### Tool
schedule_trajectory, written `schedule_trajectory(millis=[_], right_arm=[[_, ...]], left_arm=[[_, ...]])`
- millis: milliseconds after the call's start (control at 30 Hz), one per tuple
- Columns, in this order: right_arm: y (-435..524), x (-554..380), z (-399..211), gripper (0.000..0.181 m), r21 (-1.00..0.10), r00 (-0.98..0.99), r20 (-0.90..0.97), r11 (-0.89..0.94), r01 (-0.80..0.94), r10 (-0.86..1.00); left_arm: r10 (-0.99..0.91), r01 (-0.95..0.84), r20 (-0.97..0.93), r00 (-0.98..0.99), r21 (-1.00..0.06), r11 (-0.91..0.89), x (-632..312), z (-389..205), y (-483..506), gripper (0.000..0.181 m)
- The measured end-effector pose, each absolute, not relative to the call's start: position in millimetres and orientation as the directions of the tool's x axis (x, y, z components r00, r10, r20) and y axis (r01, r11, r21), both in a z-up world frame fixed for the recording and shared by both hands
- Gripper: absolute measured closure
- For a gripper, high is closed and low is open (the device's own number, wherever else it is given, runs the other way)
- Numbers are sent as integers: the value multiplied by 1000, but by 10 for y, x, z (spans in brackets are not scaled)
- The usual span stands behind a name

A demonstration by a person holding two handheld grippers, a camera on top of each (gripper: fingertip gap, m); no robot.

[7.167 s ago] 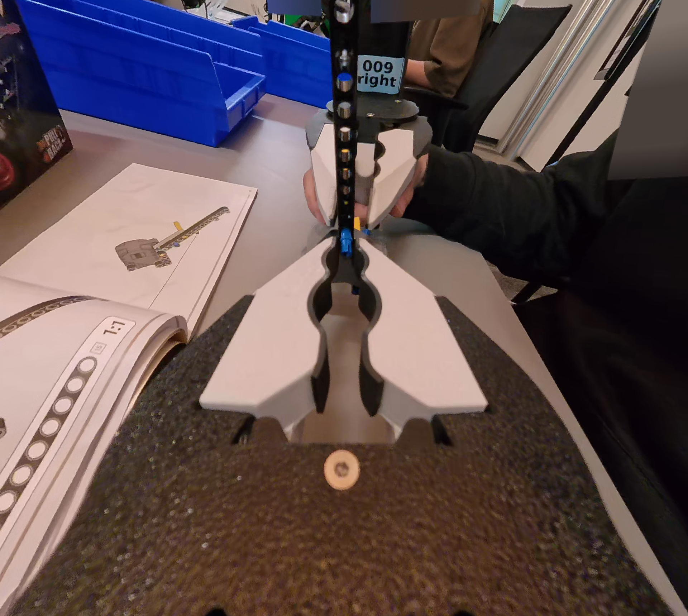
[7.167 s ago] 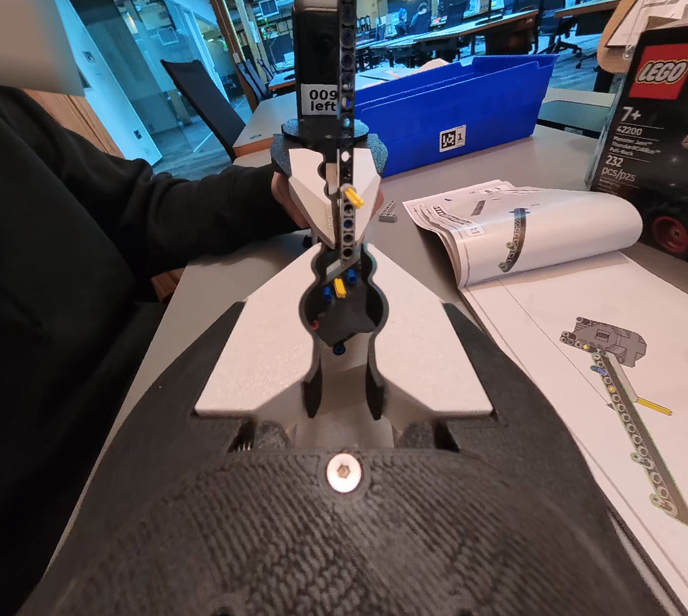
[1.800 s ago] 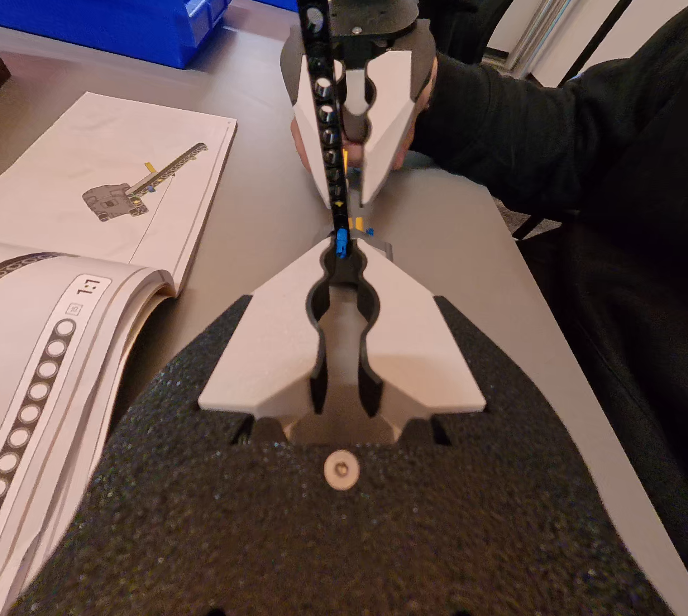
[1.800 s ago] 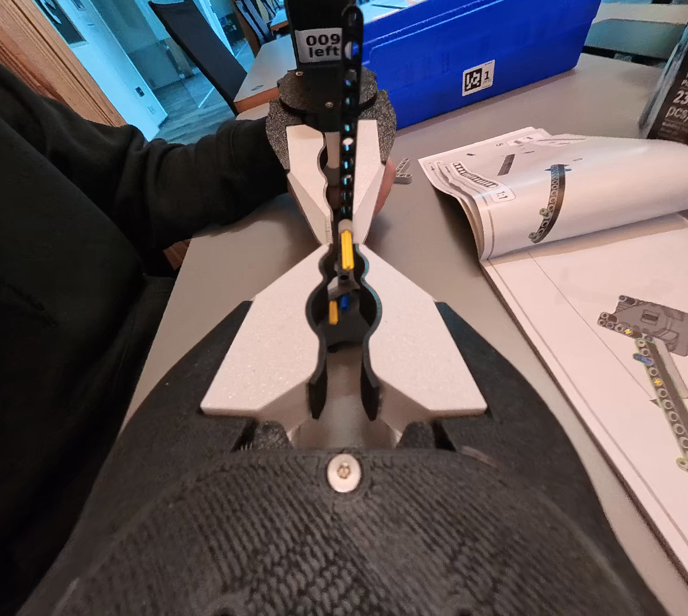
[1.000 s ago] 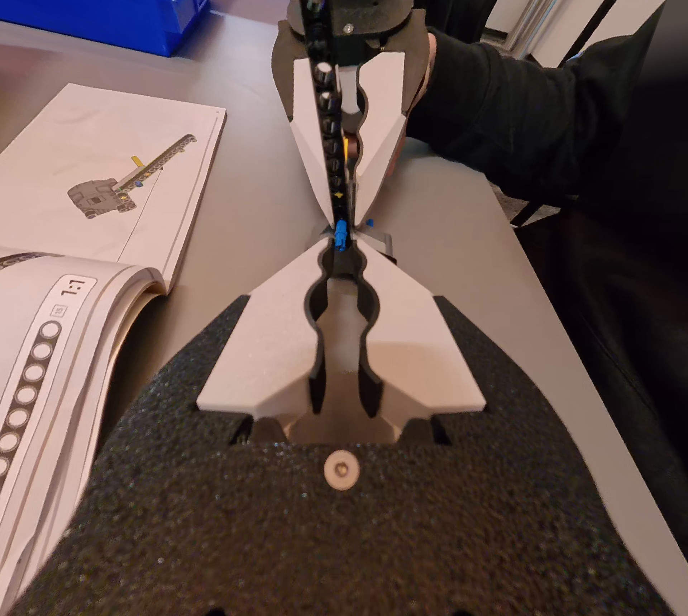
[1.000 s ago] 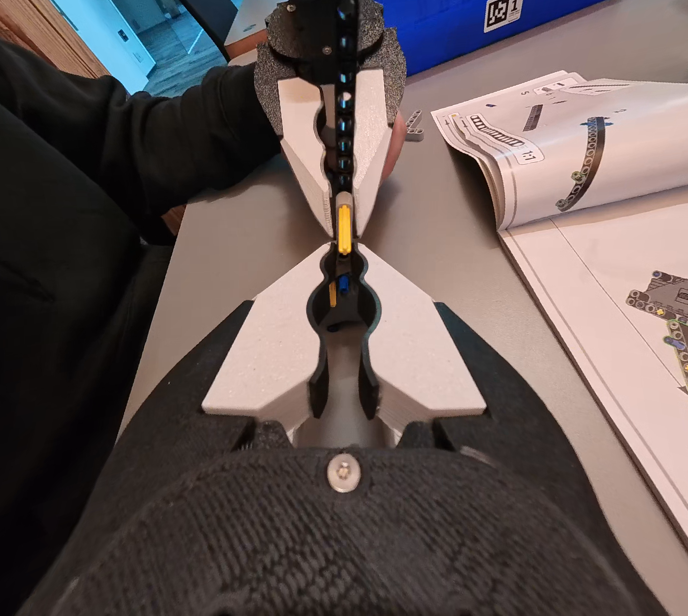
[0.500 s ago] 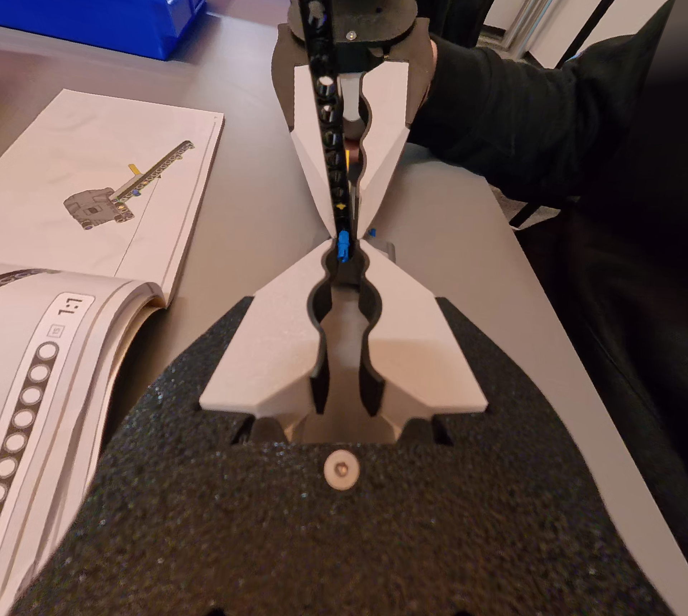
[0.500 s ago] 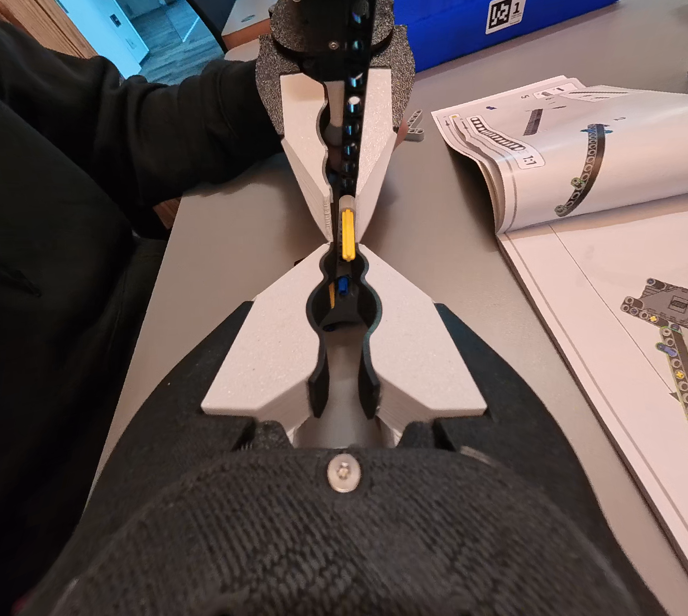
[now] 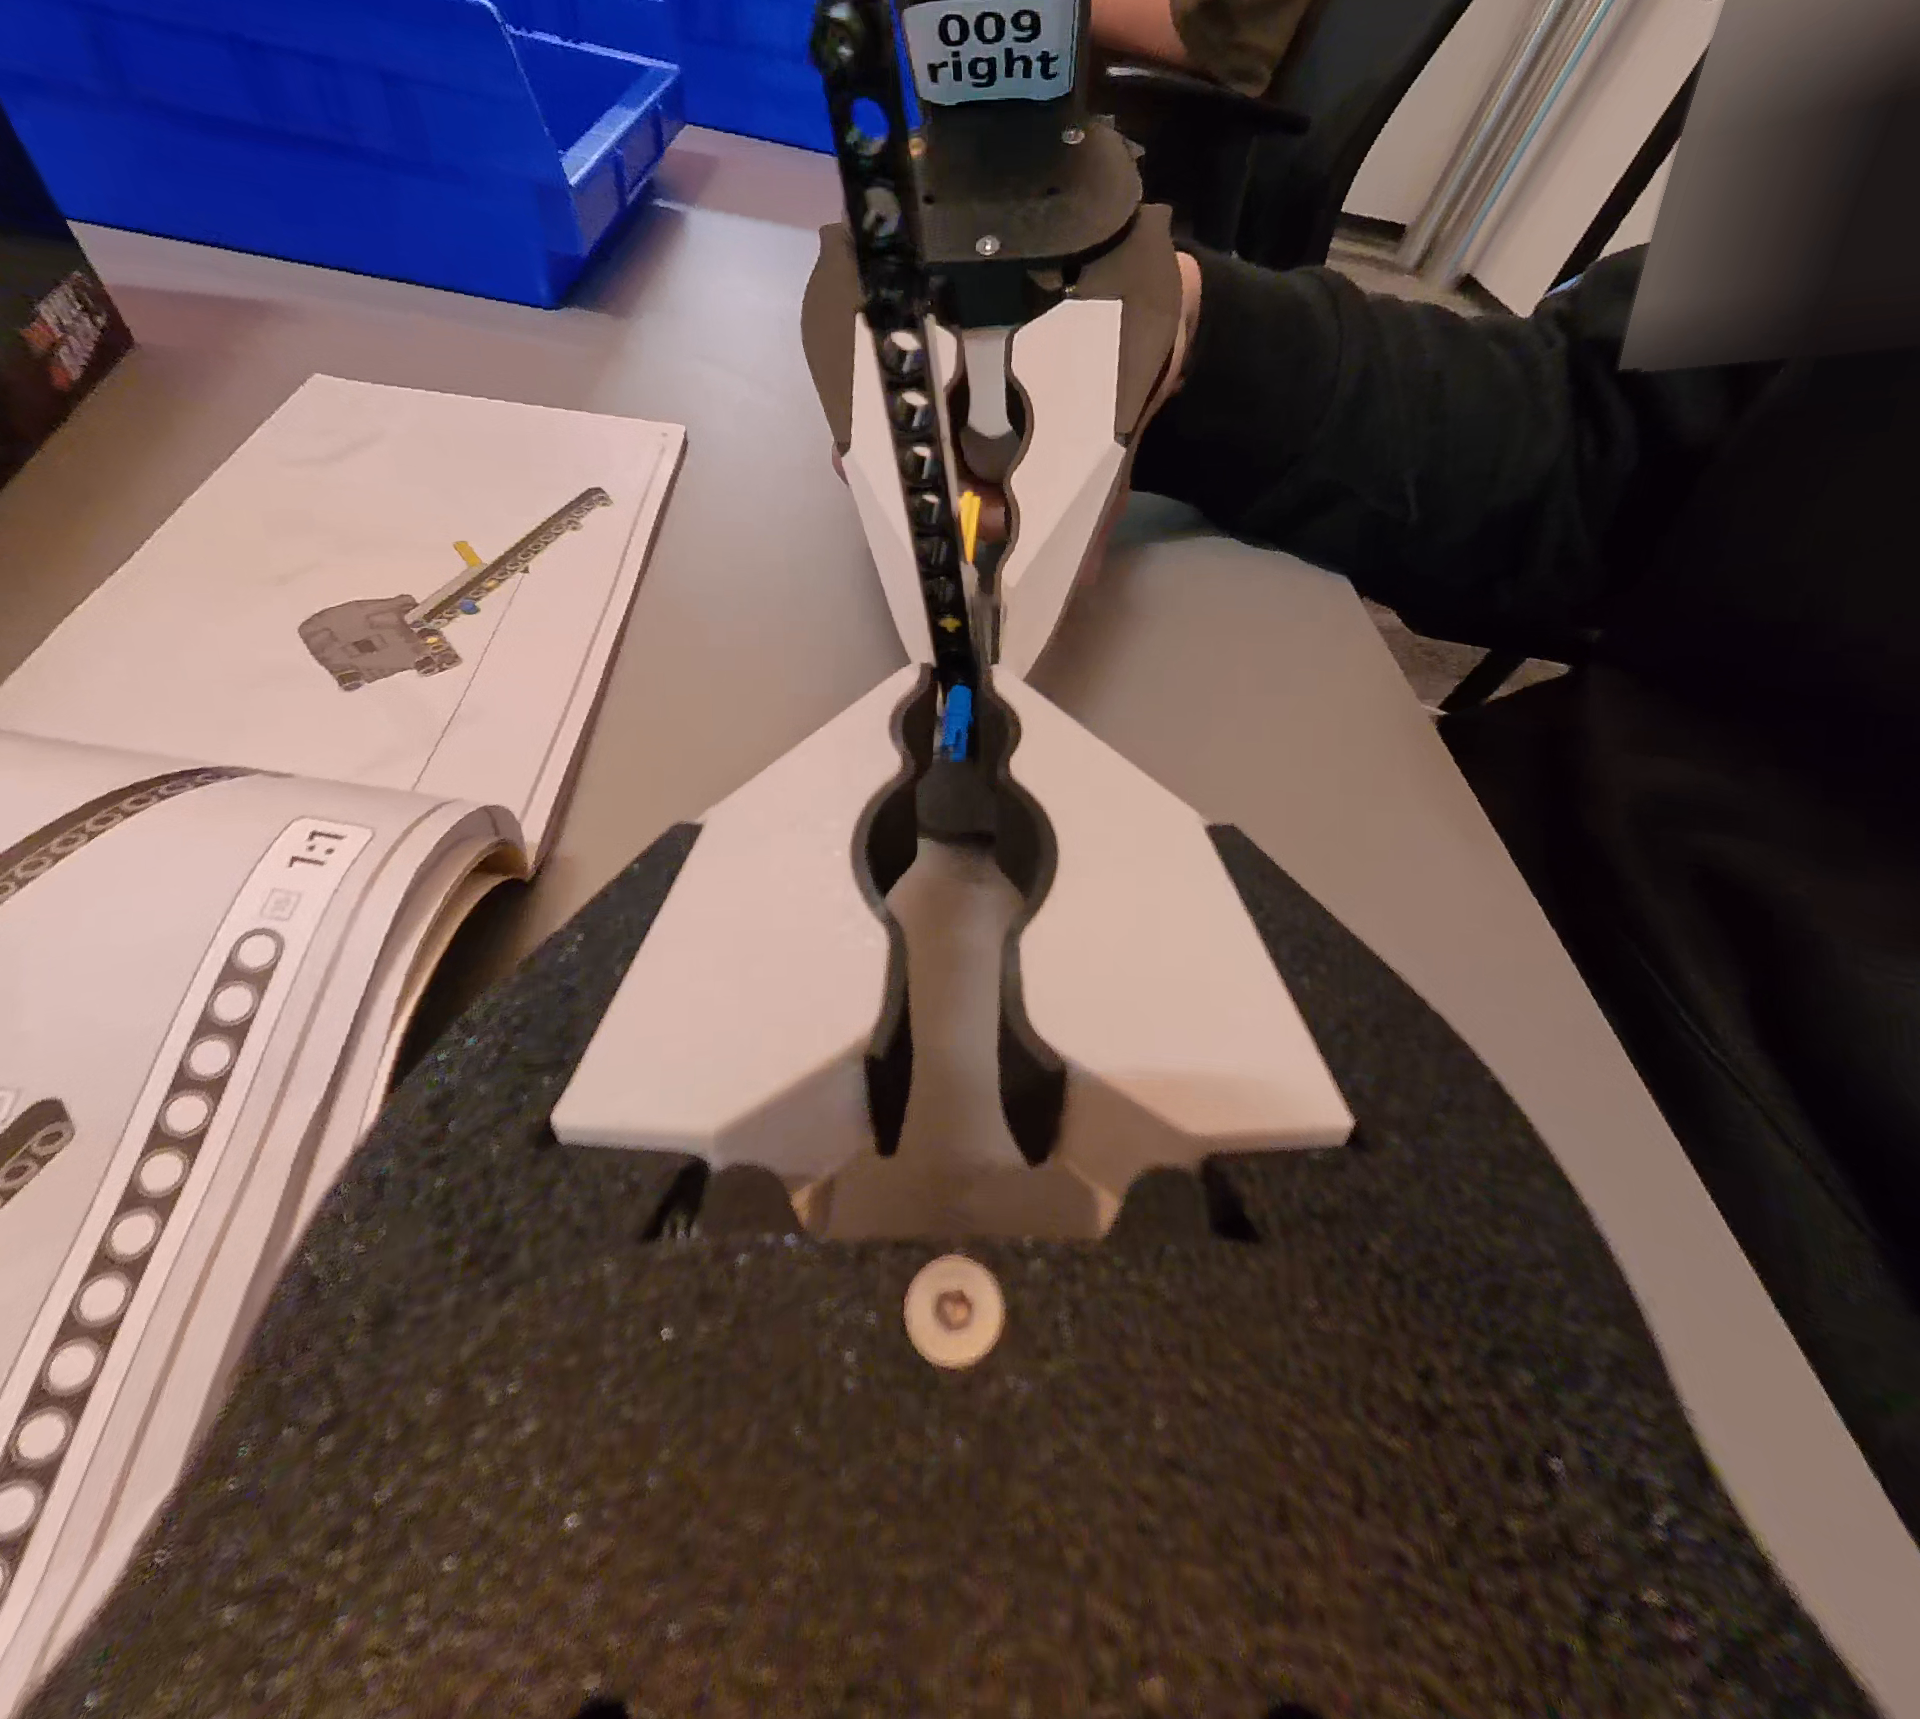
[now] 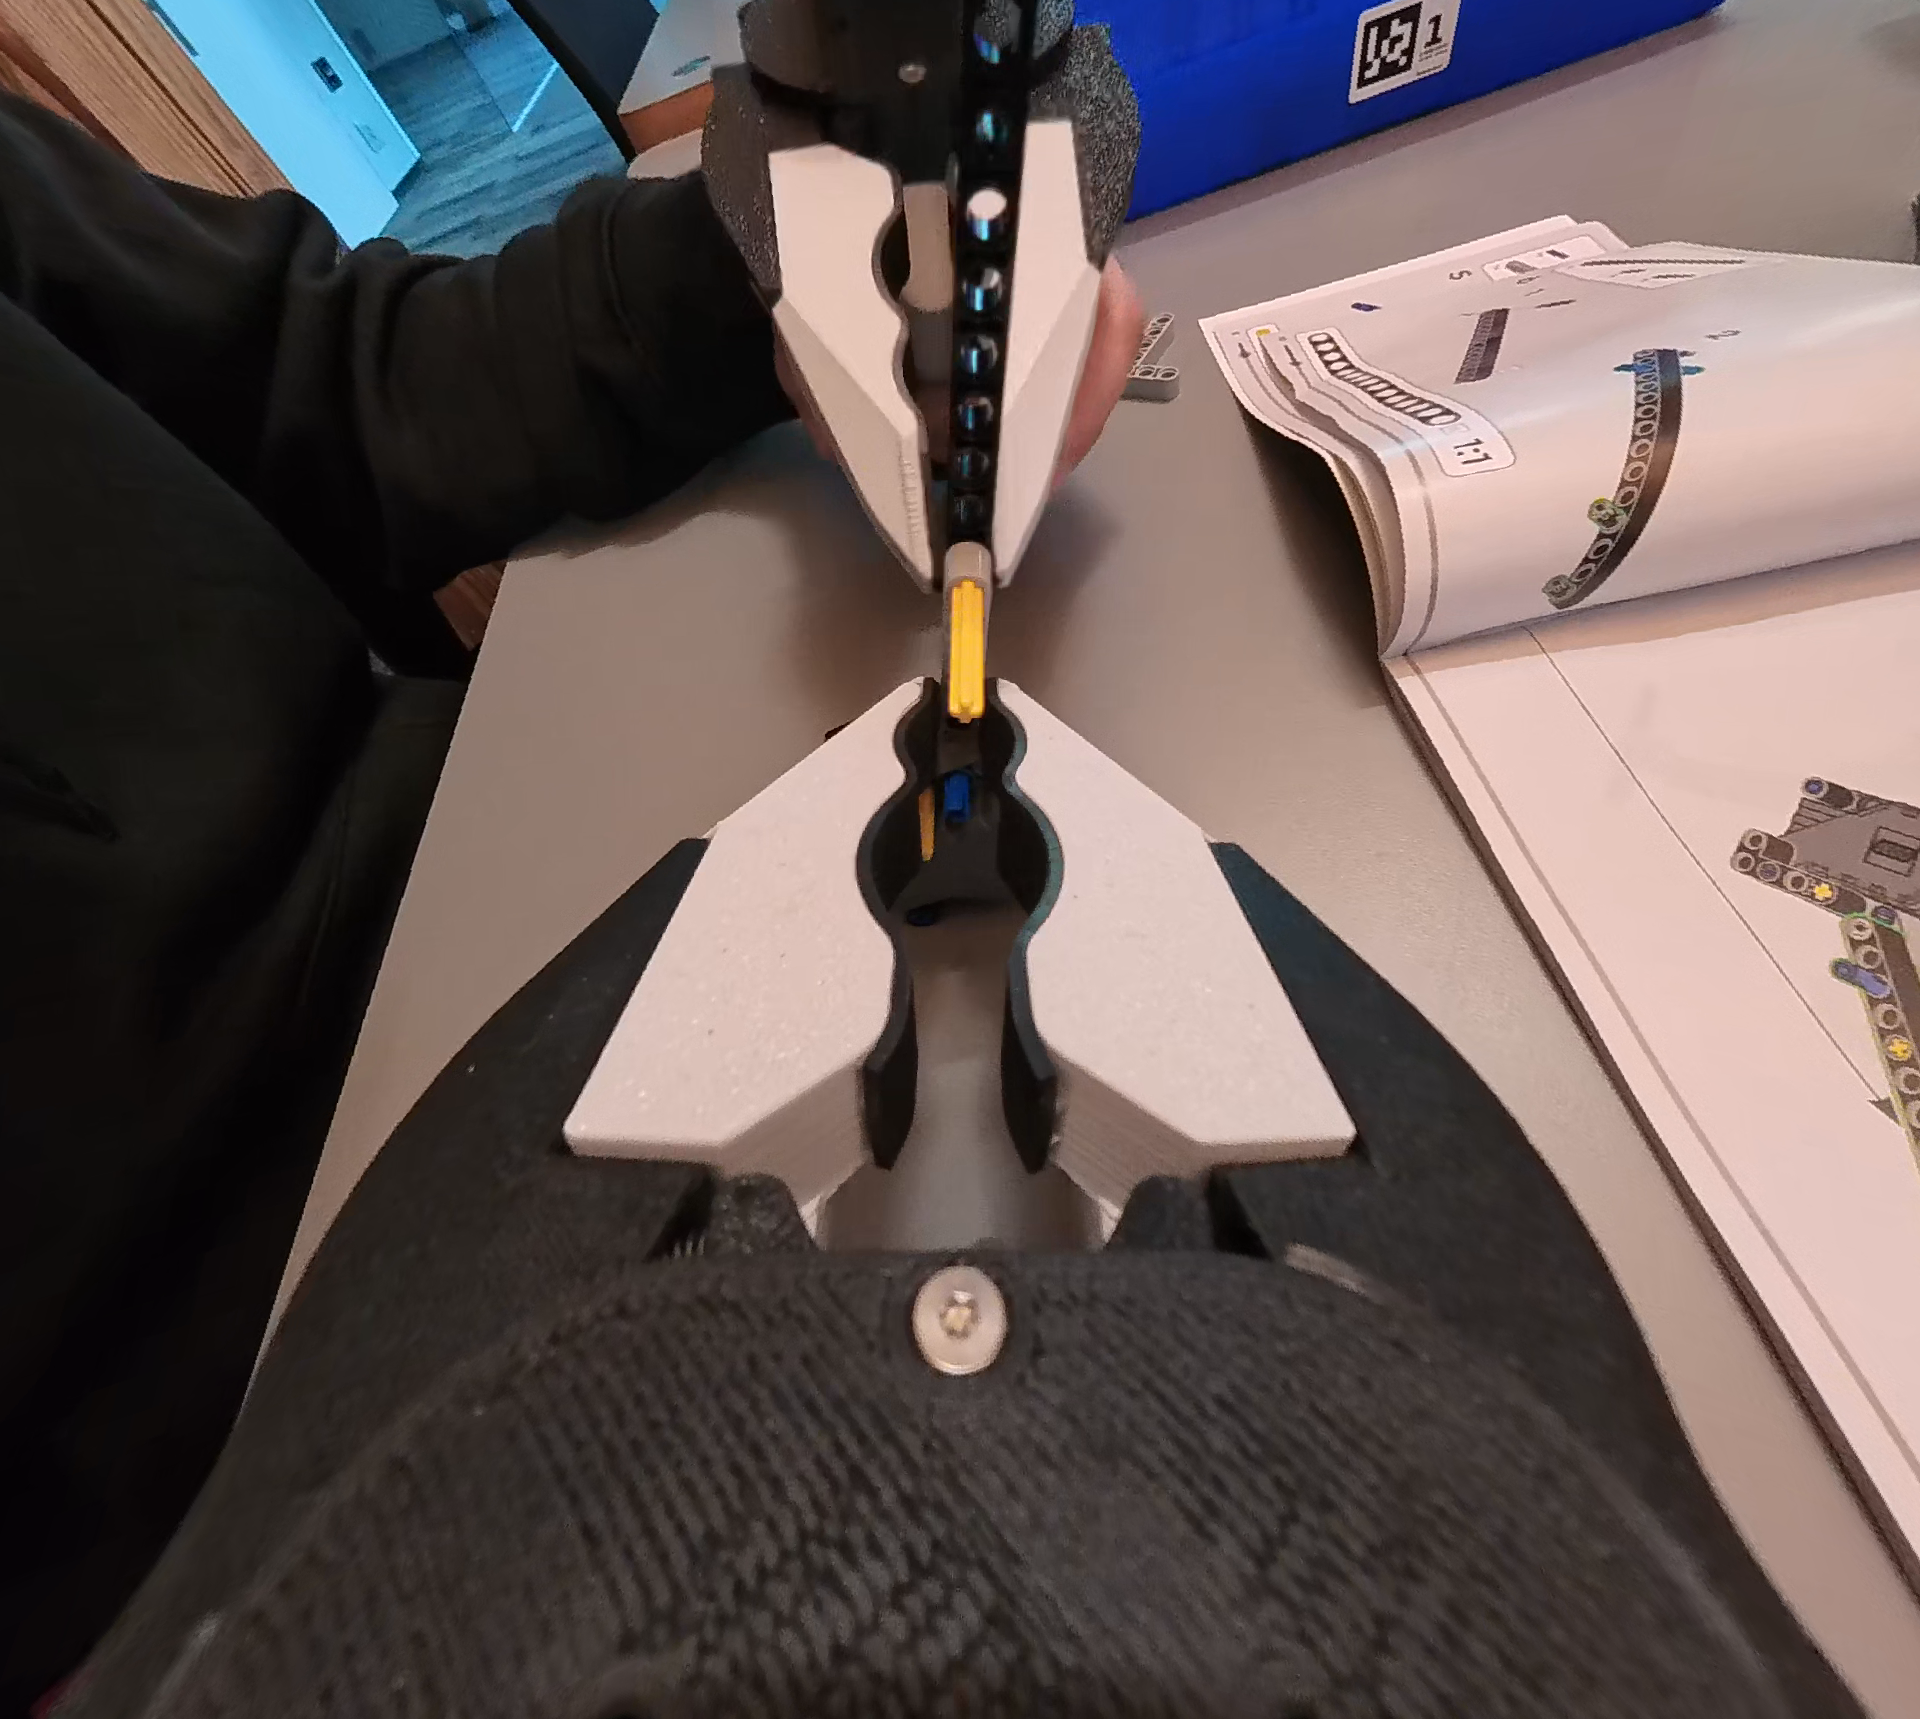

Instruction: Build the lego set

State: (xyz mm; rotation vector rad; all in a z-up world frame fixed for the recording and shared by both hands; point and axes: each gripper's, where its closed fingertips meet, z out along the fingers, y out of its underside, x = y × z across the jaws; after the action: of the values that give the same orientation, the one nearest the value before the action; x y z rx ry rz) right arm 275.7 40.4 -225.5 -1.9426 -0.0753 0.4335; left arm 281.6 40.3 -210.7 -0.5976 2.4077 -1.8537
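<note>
Between our 2 tongs stands the black beam (image 9: 902, 381), rising toward 12 o'clock – left gripper (image 9: 954, 701) and right gripper (image 10: 964, 701) both clenched on it; instruction booklet (image 10: 1621, 703) at 3 o'clock.

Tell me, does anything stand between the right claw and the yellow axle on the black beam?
Nothing visible does. The yellow axle sticks out of the black beam, which the left claw holds, and its end already lies between the right claw's tips.
</note>
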Motion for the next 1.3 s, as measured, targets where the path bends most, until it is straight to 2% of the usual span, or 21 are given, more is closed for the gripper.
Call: schedule_trajectory(millis=[100,167,233,433,500,533,633,967,1033,1100,1300], right_arm=[[398,2760,-2227,175,-907,928,-270,-391,-155,257],[397,2831,-2099,168,-935,935,-260,-305,-182,241],[373,2861,-2036,179,-940,928,-279,-267,-213,246],[379,2867,-2046,177,-940,931,-276,-270,-209,238],[379,2860,-2045,174,-940,930,-275,-271,-208,242],[382,2845,-2055,166,-939,930,-272,-278,-200,248],[402,2840,-2088,176,-939,938,-252,-294,-178,238],[421,2806,-2071,177,-943,934,-248,-286,-172,255],[425,2862,-1997,170,-958,946,-226,-230,-172,232],[404,2870,-1949,177,-963,943,-229,-198,-183,240],[405,2862,-1948,177,-964,945,-222,-198,-176,241]], left_arm=[[-328,-269,192,-925,-940,210,2819,-2112,400,177],[-342,-269,186,-921,-939,214,2842,-2128,422,177],[-332,-273,196,-923,-941,202,2832,-2114,414,177],[-345,-266,184,-920,-941,209,2845,-2120,411,177],[-350,-263,179,-919,-942,209,2854,-2123,408,177],[-353,-263,178,-919,-942,210,2858,-2125,404,177],[-341,-266,184,-922,-940,212,2837,-2127,402,177],[-337,-254,182,-924,-950,184,2834,-2062,390,176],[-340,-255,181,-923,-949,187,2839,-2065,398,176],[-347,-258,182,-920,-948,187,2847,-2069,402,176],[-349,-252,172,-921,-947,200,2841,-2064,395,176]])
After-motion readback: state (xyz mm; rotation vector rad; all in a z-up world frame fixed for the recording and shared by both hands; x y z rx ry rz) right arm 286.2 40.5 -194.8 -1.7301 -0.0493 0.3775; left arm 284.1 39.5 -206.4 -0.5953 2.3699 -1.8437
